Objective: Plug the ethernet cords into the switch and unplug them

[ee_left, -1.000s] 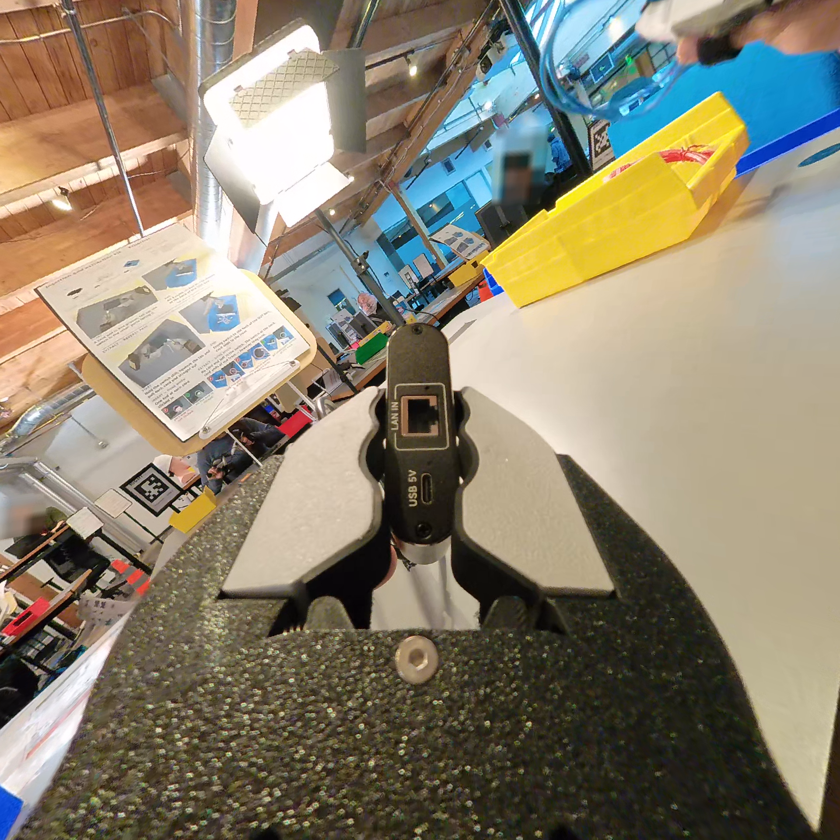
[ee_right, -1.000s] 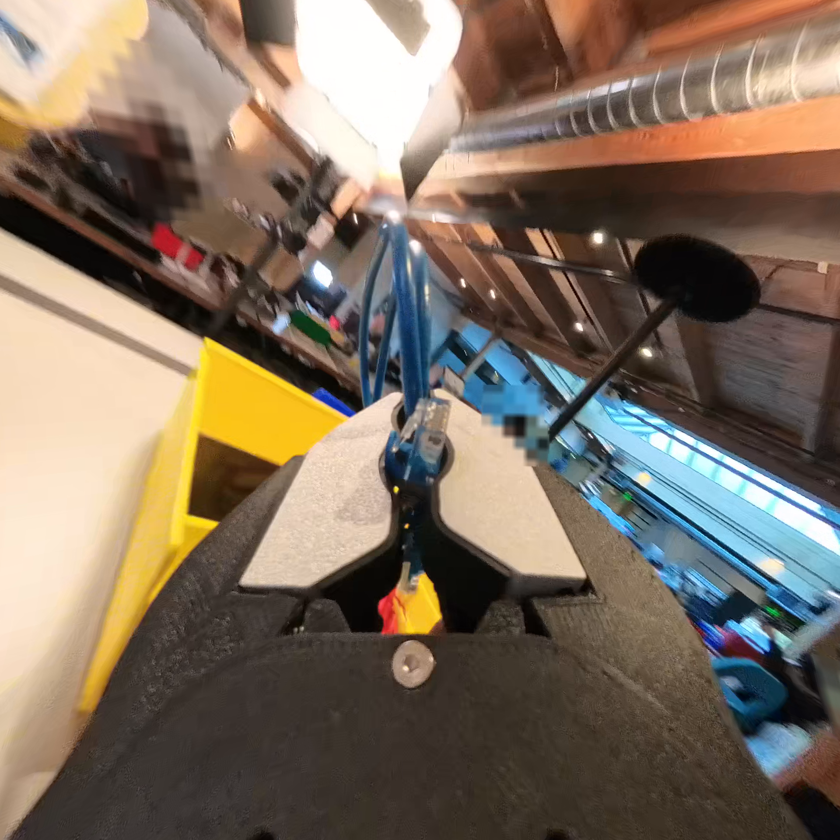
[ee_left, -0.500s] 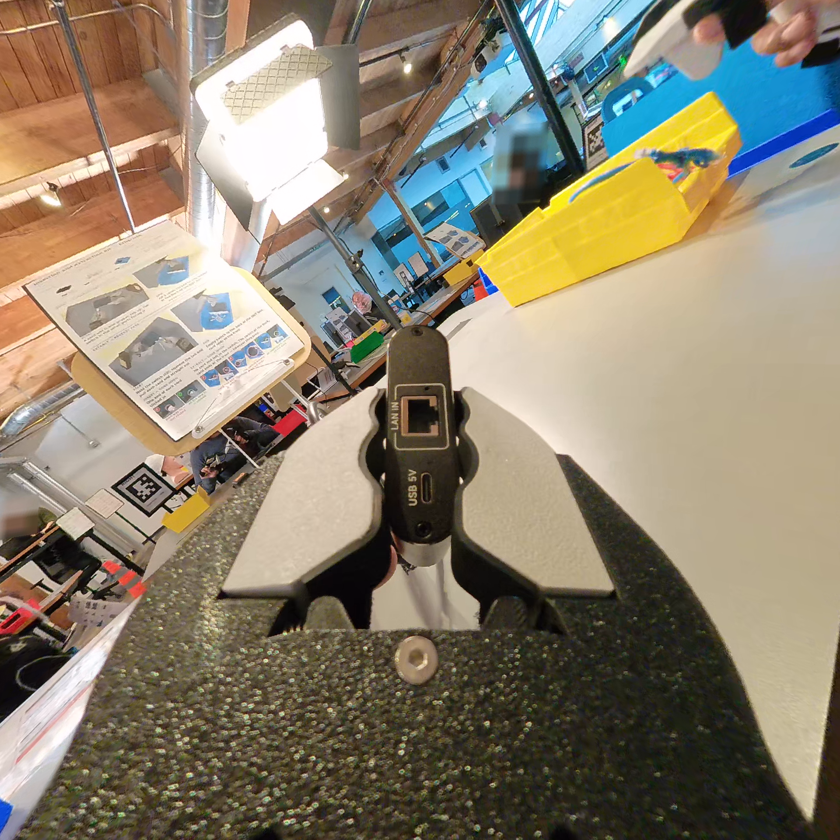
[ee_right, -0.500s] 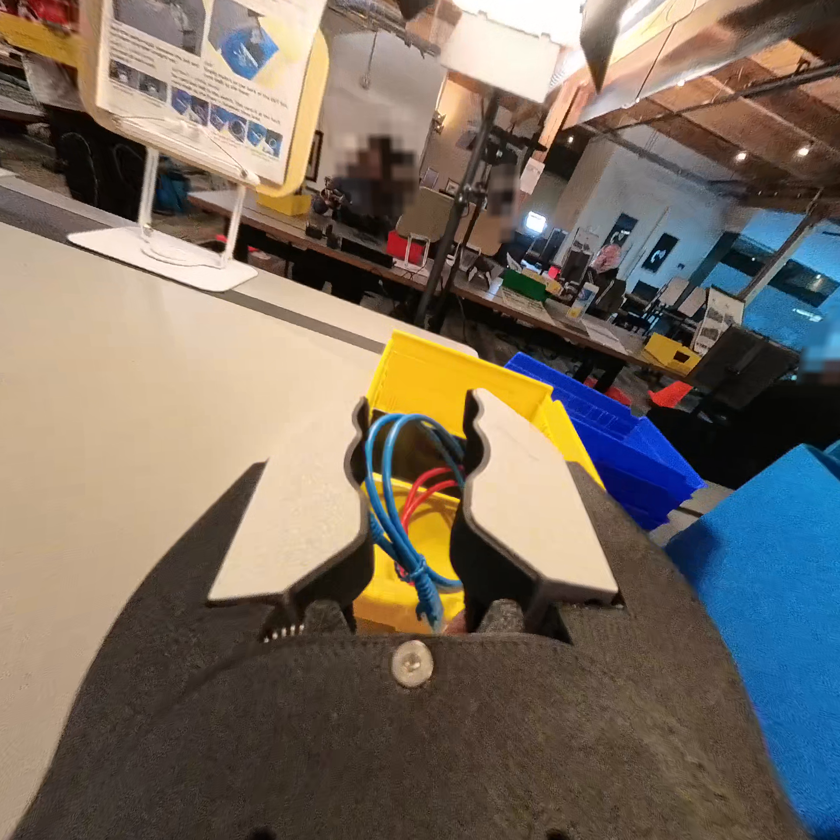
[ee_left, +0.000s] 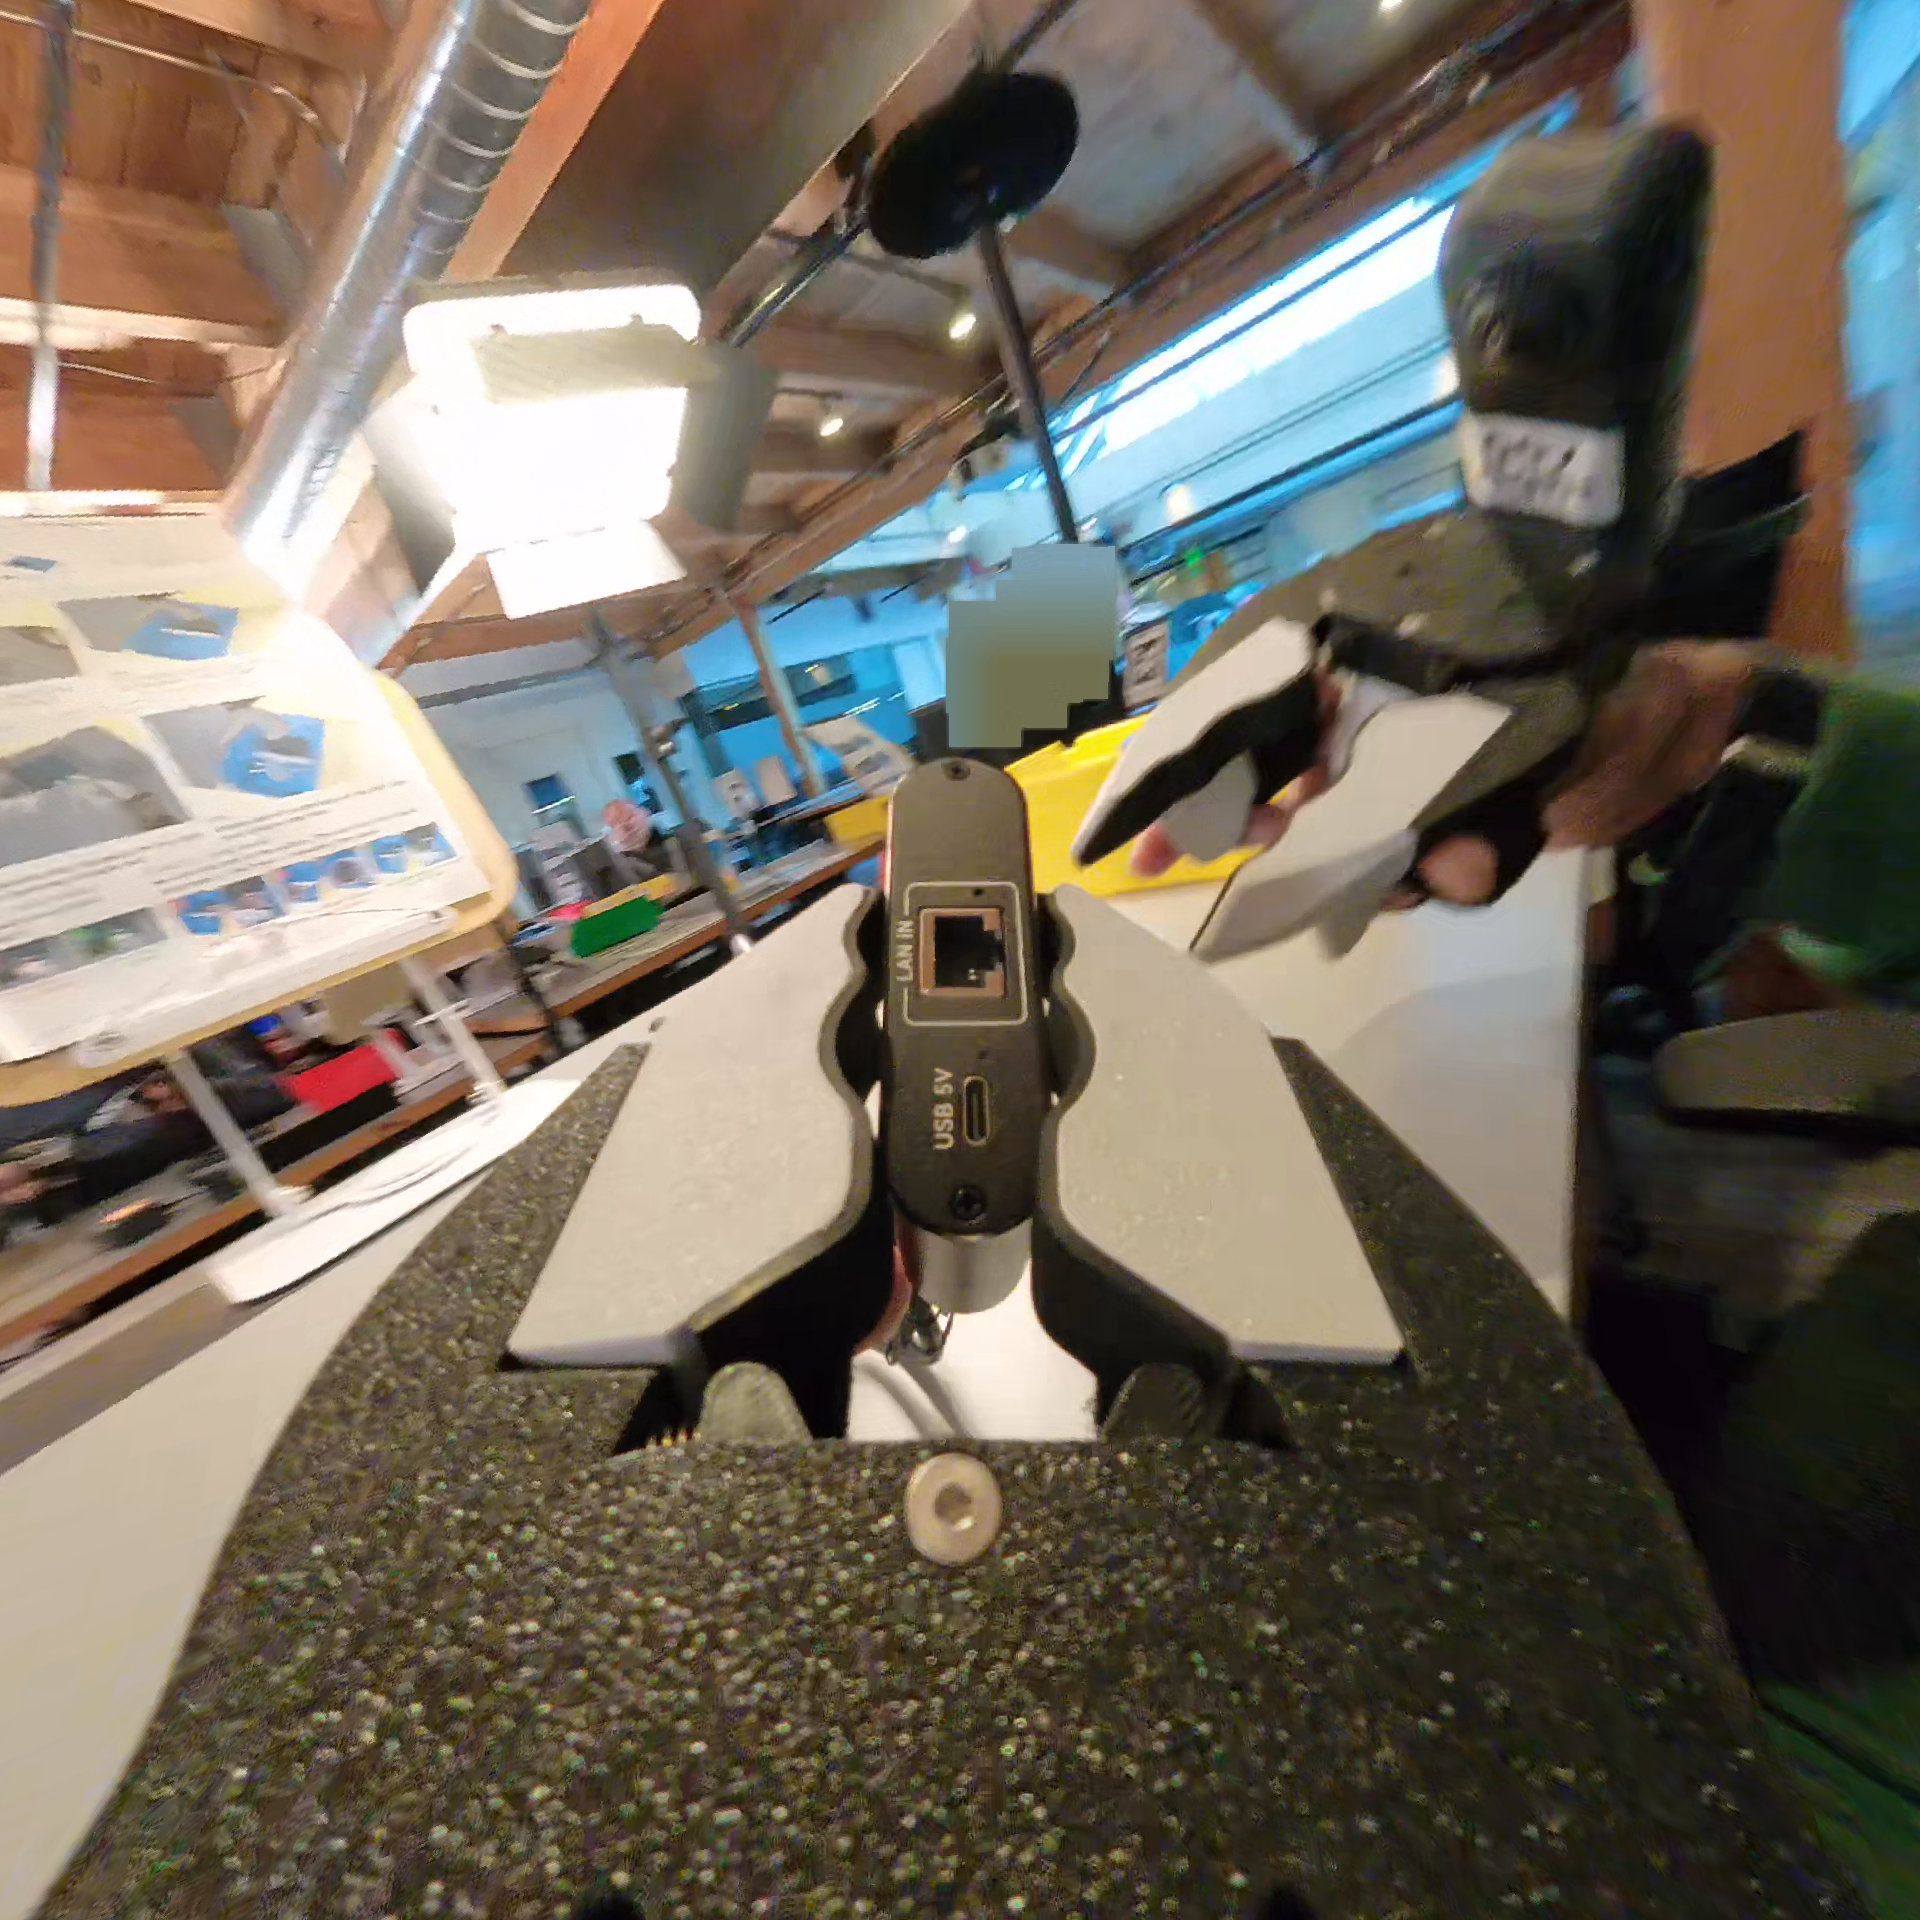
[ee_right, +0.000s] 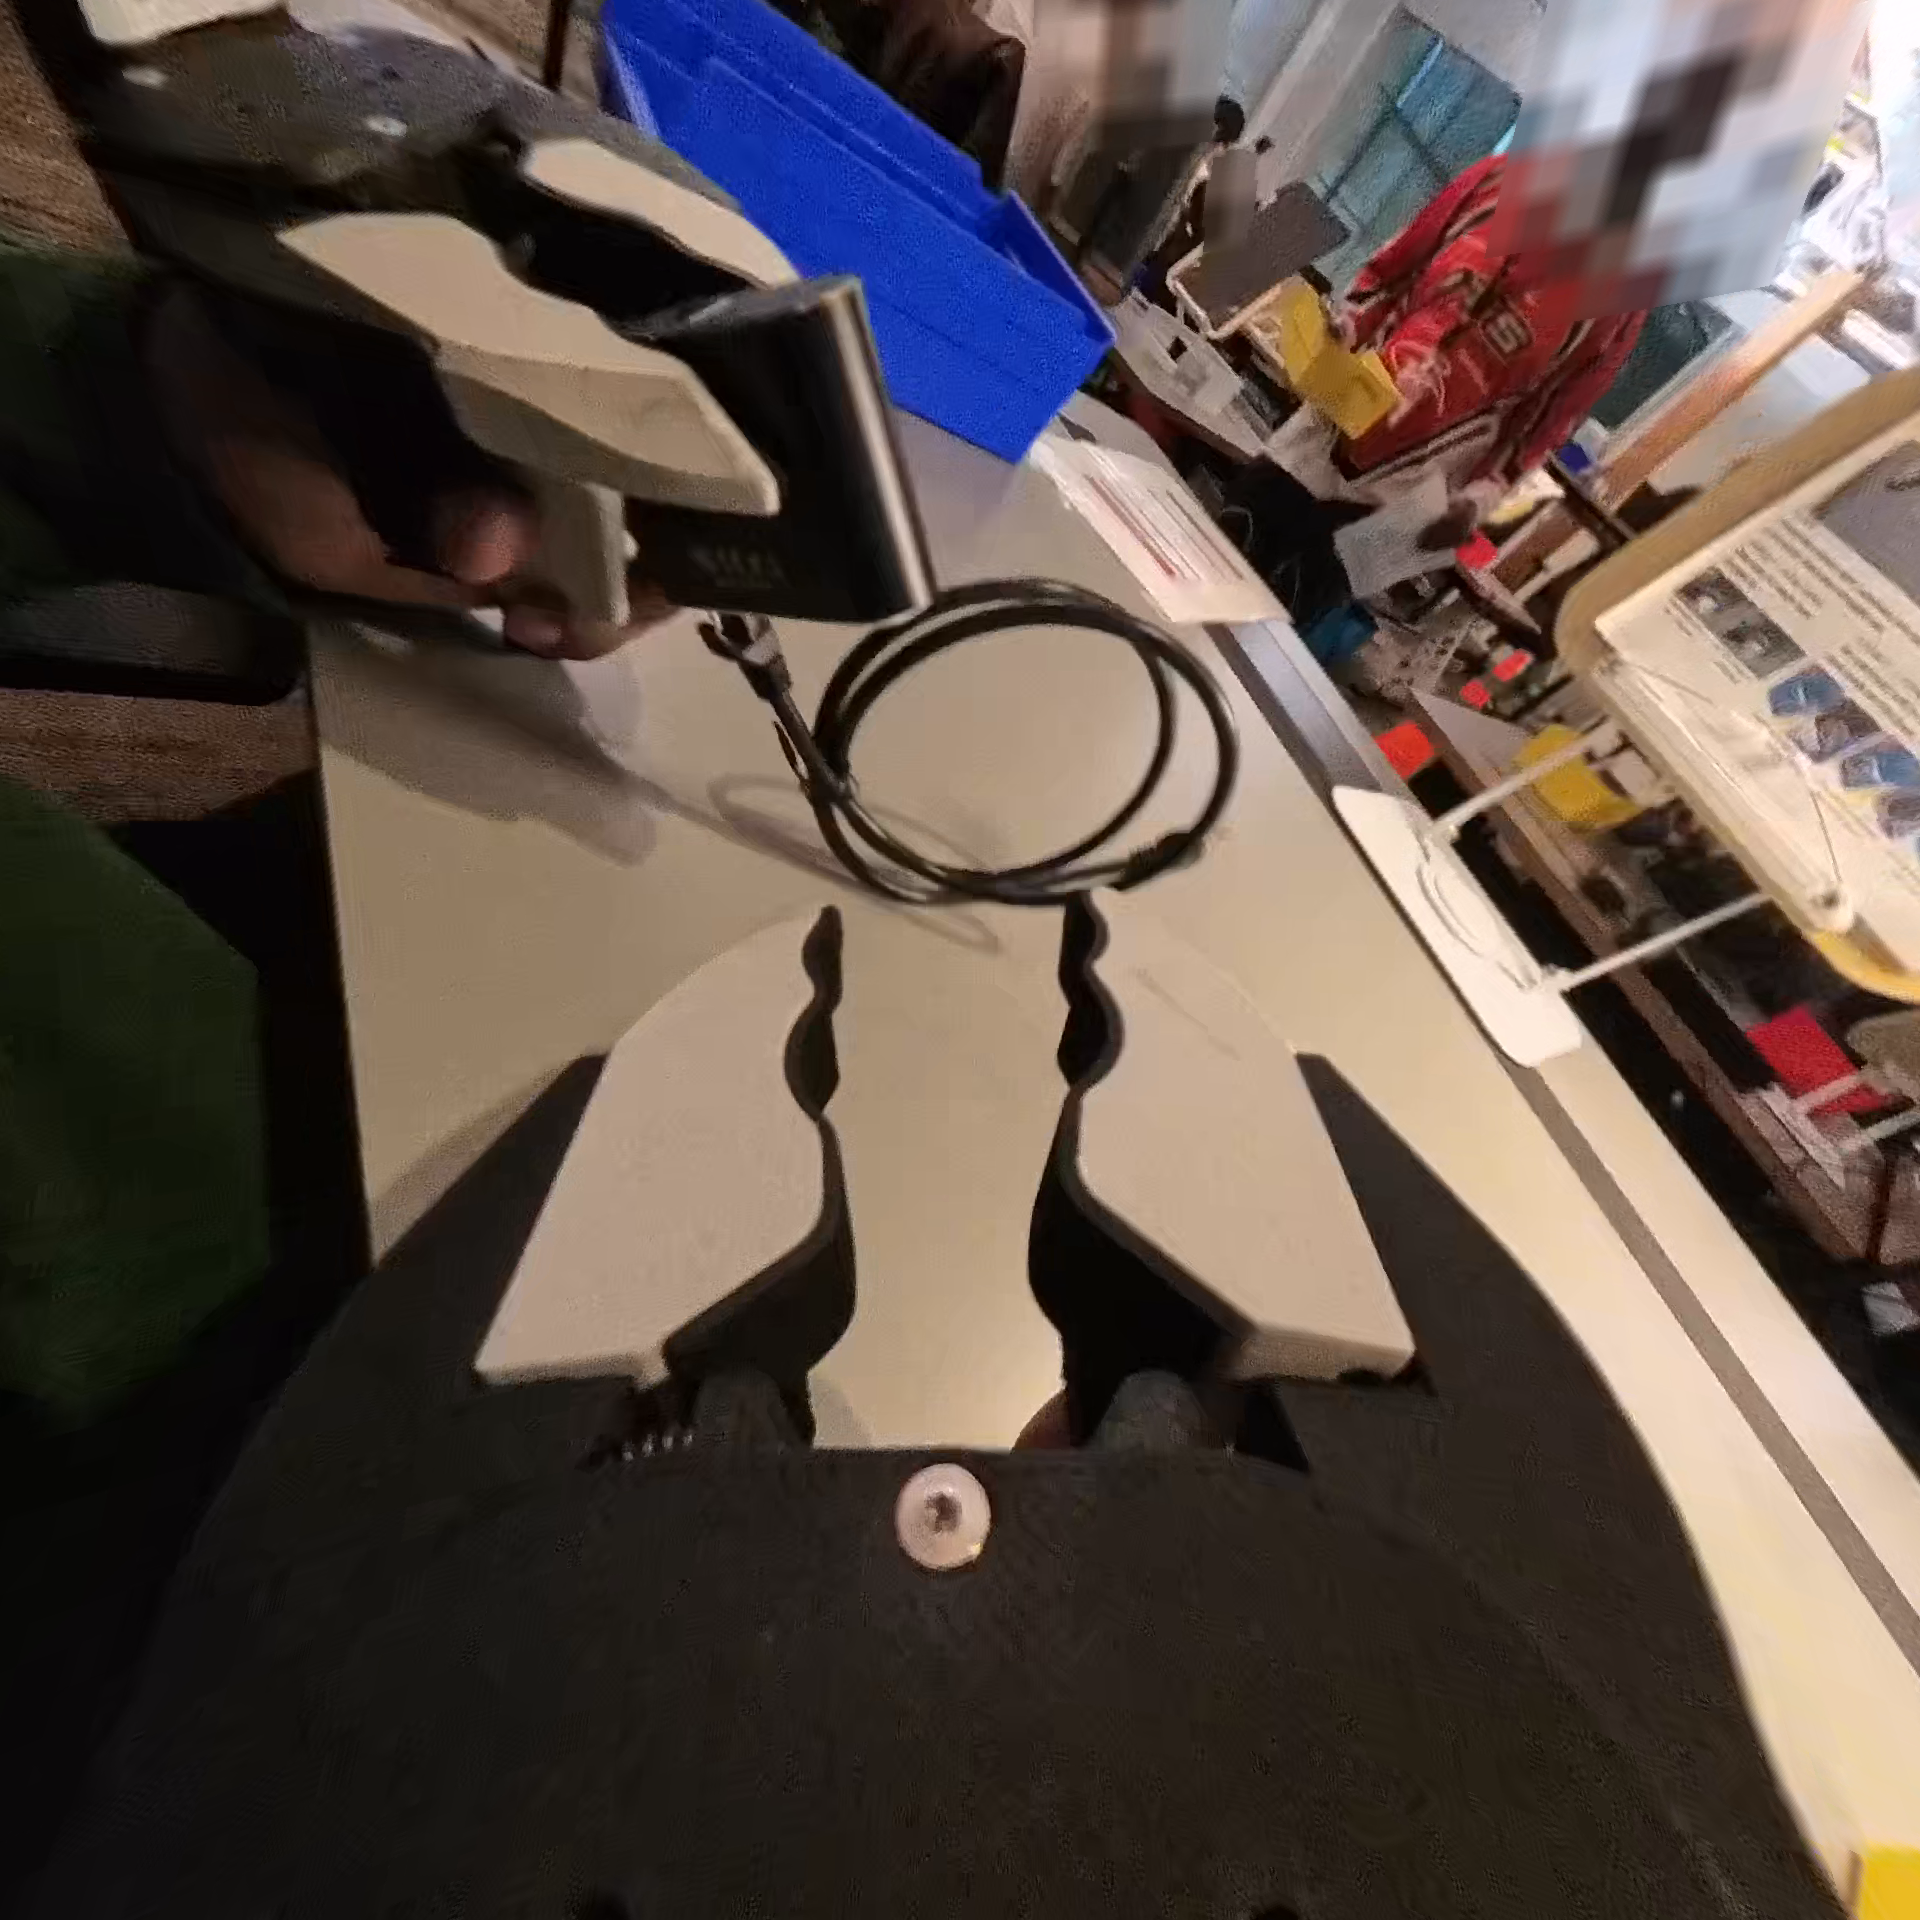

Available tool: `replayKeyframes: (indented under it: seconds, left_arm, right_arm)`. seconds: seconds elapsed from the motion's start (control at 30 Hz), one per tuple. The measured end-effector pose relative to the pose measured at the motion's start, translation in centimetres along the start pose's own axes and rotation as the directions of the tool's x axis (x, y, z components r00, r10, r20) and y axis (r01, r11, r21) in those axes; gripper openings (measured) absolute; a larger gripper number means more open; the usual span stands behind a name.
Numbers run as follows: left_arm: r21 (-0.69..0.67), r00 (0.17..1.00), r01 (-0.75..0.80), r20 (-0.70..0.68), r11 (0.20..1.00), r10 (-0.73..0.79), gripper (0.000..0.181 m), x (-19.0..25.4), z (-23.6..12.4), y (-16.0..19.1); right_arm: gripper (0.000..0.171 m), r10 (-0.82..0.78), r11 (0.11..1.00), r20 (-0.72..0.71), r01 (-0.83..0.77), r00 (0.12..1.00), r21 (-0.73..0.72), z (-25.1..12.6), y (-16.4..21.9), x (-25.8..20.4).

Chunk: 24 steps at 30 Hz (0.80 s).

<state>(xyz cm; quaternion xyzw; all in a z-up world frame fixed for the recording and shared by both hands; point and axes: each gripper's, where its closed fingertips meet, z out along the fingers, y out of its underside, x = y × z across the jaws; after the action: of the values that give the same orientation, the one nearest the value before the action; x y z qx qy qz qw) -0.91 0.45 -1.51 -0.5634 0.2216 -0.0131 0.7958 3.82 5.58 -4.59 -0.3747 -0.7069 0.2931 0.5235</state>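
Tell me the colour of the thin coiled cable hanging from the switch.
Black. The coiled cable hanging from the switch shows best in the right wrist view.

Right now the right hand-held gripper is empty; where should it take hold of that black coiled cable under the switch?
Grip the straight stretch just below the switch, near the cable's connector, coming from the side with the right hand-held gripper open. The loops hang loose; that stem looks stiffer.

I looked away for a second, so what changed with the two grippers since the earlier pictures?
The right gripper let go of the blue ethernet cord, which is out of view now, and swung from the yellow bin toward the left gripper; it is open and empty. Unchanged: the left gripper stays clamped on the small black switch, port empty.
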Motion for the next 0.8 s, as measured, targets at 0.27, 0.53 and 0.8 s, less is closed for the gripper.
replayKeyframes:
  seconds: [0.27, 0.53, 0.8]
  left_arm:
    - [0.072, 0.955, 0.068, -0.294, 0.995, -0.044, 0.027, 4.6, -0.3, -1.4]
    - [0.106, 0.916, 0.096, -0.398, 0.990, -0.046, 0.027, 6.6, -0.5, -2.0]
    - [-0.204, 0.939, -0.190, -0.323, 0.960, 0.117, 0.027, 6.4, 0.3, 2.2]
  right_arm:
    - [0.042, -0.239, 0.961, -0.069, 0.246, 0.968, 0.124, 1.7, -4.0, -4.0]
    - [0.033, -0.475, 0.877, -0.136, 0.480, 0.869, 0.002, 2.9, -2.3, -4.8]
    - [0.001, -0.412, 0.908, -0.184, 0.419, 0.893, -0.002, 0.2, -2.6, -1.4]
